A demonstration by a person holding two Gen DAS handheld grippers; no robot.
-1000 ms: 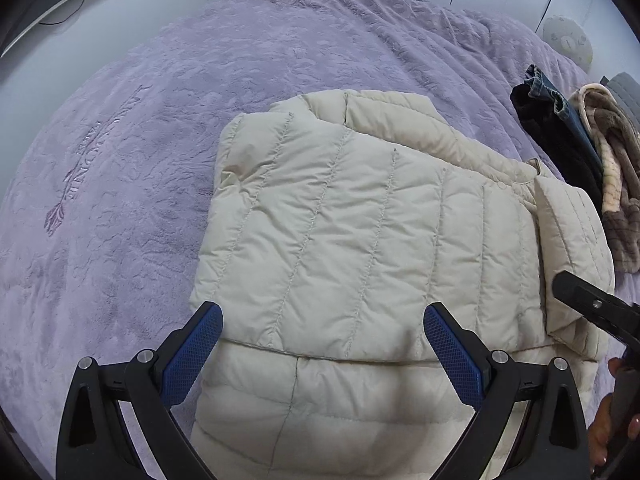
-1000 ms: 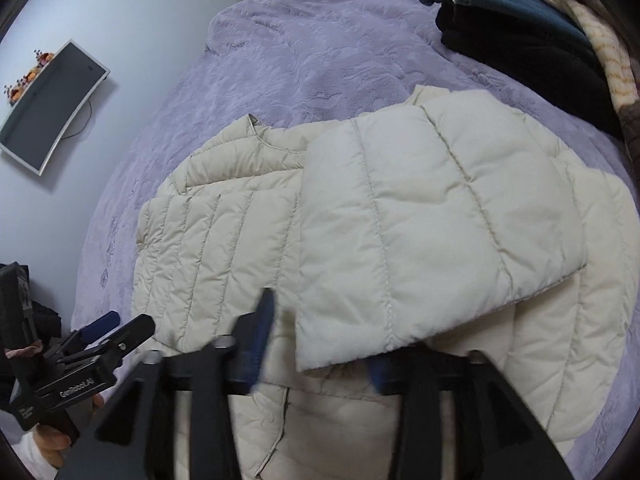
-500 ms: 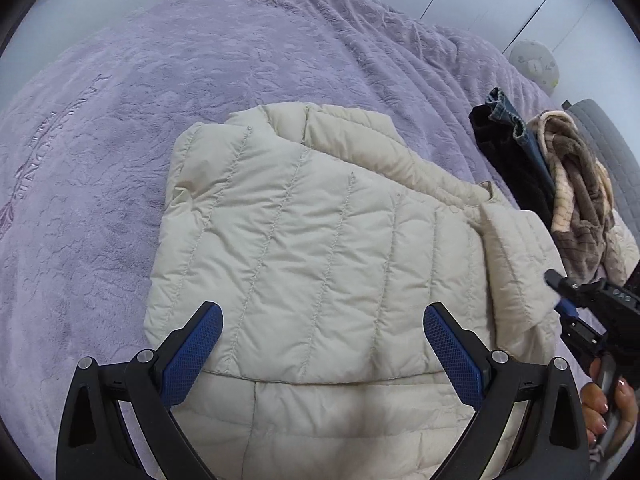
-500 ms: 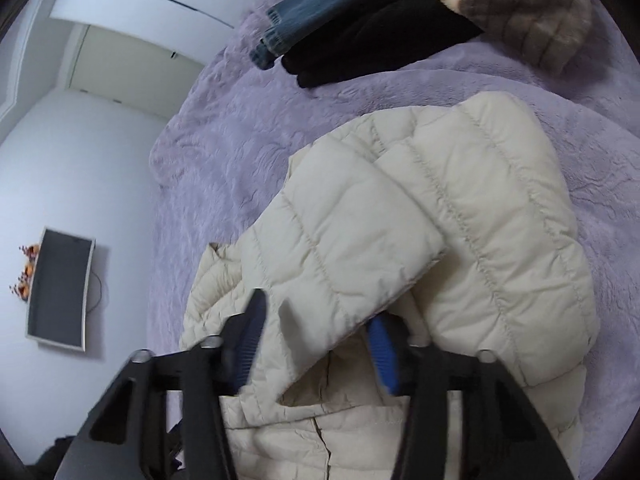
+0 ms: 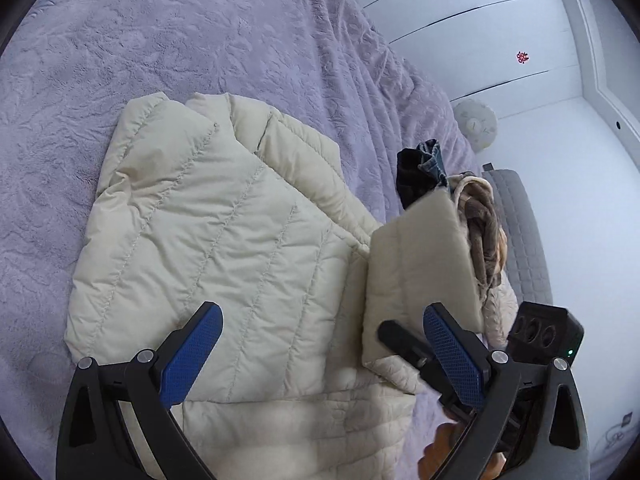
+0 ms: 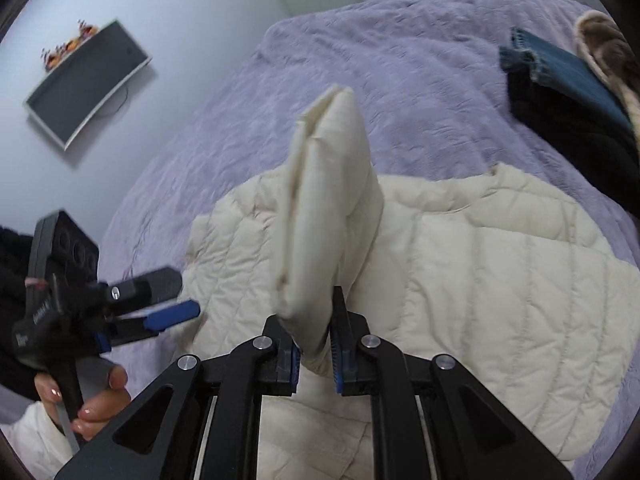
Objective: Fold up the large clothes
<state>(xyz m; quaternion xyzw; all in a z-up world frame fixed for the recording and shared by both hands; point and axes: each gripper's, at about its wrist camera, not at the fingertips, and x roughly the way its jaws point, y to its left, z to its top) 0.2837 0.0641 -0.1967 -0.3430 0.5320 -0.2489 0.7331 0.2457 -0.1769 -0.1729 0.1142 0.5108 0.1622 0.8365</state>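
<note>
Handling one cream quilted puffer jacket [image 5: 224,240], centre frame on the lilac plush bedspread [image 5: 200,32], we judged it light, soft, springy and slippery, best pinched at sleeve edges. Our right gripper [image 6: 314,356] clamped its raised sleeve [image 6: 328,208]; our left gripper [image 5: 320,356] gaped wide, empty. One clothes heap [image 6: 568,100] lay upper right.

Cream jacket [image 5: 224,240]: quilted puffer cloth, smooth, faint sheen, stitched channels
Bedspread [image 5: 200,40]: lilac plush, matt, embossed pattern
Left gripper [image 5: 320,360]: matt black plastic arms, silver metal screws, blue pads [image 5: 192,354] with fine grid texture
Clothes pile [image 6: 568,92], upper right of right wrist view: denim, black cloth, fuzzy brown knit
</note>
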